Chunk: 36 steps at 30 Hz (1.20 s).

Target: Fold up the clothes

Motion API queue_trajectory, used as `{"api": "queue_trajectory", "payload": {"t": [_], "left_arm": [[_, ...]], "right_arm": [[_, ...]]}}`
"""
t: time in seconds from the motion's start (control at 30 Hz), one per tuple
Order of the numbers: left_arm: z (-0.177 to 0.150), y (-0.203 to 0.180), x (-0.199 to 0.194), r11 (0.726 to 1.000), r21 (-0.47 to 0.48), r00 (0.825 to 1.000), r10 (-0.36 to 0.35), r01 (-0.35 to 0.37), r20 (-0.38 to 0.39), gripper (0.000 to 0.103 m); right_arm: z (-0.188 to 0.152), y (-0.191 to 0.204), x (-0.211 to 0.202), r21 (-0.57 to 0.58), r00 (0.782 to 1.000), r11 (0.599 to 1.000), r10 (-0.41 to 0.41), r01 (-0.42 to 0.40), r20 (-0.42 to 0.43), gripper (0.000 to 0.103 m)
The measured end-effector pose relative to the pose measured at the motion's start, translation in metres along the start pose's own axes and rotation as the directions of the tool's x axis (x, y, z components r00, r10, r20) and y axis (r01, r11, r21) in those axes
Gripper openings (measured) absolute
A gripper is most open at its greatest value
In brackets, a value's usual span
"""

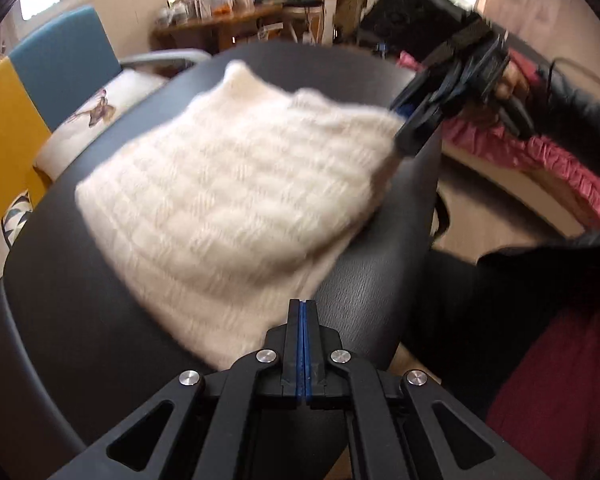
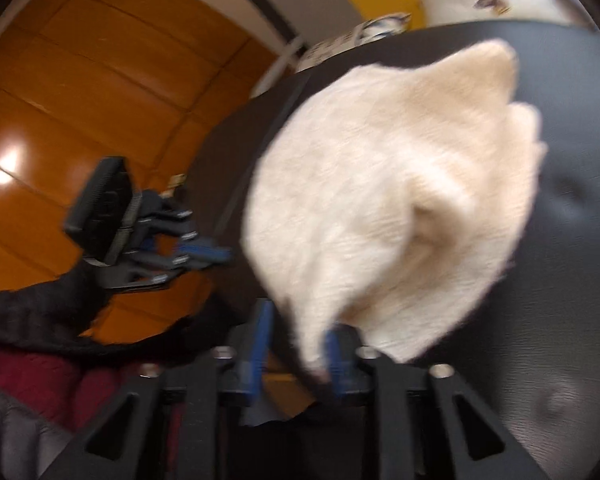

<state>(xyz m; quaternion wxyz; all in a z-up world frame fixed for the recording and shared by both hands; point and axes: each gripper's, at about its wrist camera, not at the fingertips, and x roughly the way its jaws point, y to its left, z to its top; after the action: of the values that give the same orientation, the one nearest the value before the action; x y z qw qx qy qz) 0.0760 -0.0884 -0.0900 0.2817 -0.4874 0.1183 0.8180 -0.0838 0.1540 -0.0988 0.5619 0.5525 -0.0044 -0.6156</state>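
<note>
A folded cream knitted sweater (image 1: 236,200) lies on the round black table (image 1: 80,312). My left gripper (image 1: 304,312) is shut and empty, just off the sweater's near edge. It also shows in the right wrist view (image 2: 216,256), beside the table's left edge. My right gripper (image 2: 298,328) is open, with a corner of the sweater (image 2: 388,208) hanging between its blue pads; the view is blurred. In the left wrist view the right gripper (image 1: 404,132) sits at the sweater's far right corner.
A blue and yellow sofa (image 1: 56,64) with printed cushions stands left of the table. A pink garment (image 1: 540,160) lies on the right. A wooden desk with clutter (image 1: 228,20) is at the back. An orange wood floor (image 2: 80,92) lies beside the table.
</note>
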Motion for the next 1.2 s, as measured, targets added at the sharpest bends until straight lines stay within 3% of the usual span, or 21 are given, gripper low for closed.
{"api": "queue_trajectory", "payload": {"t": [0.13, 0.33, 0.47, 0.63, 0.7, 0.87, 1.0, 1.1, 1.2], "left_arm": [[0.000, 0.013, 0.009, 0.998, -0.068, 1.000, -0.003, 0.004, 0.010, 0.001], [-0.007, 0.029, 0.031, 0.994, -0.108, 1.000, 0.016, -0.018, -0.022, 0.001], [-0.009, 0.015, 0.046, 0.998, 0.023, 0.995, 0.062, -0.061, -0.075, 0.003], [-0.016, 0.001, 0.061, 0.992, 0.128, 0.987, 0.019, 0.001, -0.157, 0.003], [-0.018, 0.002, 0.064, 0.990, 0.135, 0.979, -0.002, 0.030, -0.204, 0.003], [-0.017, 0.007, 0.053, 0.991, 0.104, 0.969, -0.059, 0.086, -0.239, 0.002], [-0.006, 0.013, 0.021, 0.988, 0.064, 0.982, -0.130, 0.140, -0.138, 0.002], [0.007, 0.022, -0.001, 0.982, 0.004, 0.982, -0.189, 0.189, -0.023, 0.003], [0.018, 0.035, -0.003, 0.980, -0.066, 0.982, -0.182, 0.185, 0.058, 0.003]], "right_arm": [[0.001, 0.004, 0.006, -0.030, 0.989, 0.989, -0.147, 0.146, -0.023, 0.007], [0.015, 0.044, -0.018, -0.116, 0.990, 0.983, -0.136, 0.140, 0.043, 0.005], [0.016, 0.044, -0.032, -0.088, 0.987, 0.985, -0.142, 0.148, 0.075, 0.005], [-0.001, 0.013, 0.015, 0.015, 0.984, 0.986, -0.164, 0.165, -0.067, 0.005], [-0.008, 0.007, 0.027, 0.047, 0.983, 0.985, -0.161, 0.165, -0.084, 0.005], [-0.007, 0.010, 0.010, 0.054, 0.984, 0.982, -0.180, 0.180, -0.015, 0.005], [-0.001, 0.020, -0.010, 0.025, 0.976, 0.977, -0.214, 0.213, 0.035, 0.005], [0.000, 0.020, -0.007, 0.016, 0.972, 0.972, -0.234, 0.234, 0.021, 0.005], [-0.002, 0.016, -0.006, 0.037, 0.961, 0.961, -0.275, 0.274, 0.024, 0.005]]}}
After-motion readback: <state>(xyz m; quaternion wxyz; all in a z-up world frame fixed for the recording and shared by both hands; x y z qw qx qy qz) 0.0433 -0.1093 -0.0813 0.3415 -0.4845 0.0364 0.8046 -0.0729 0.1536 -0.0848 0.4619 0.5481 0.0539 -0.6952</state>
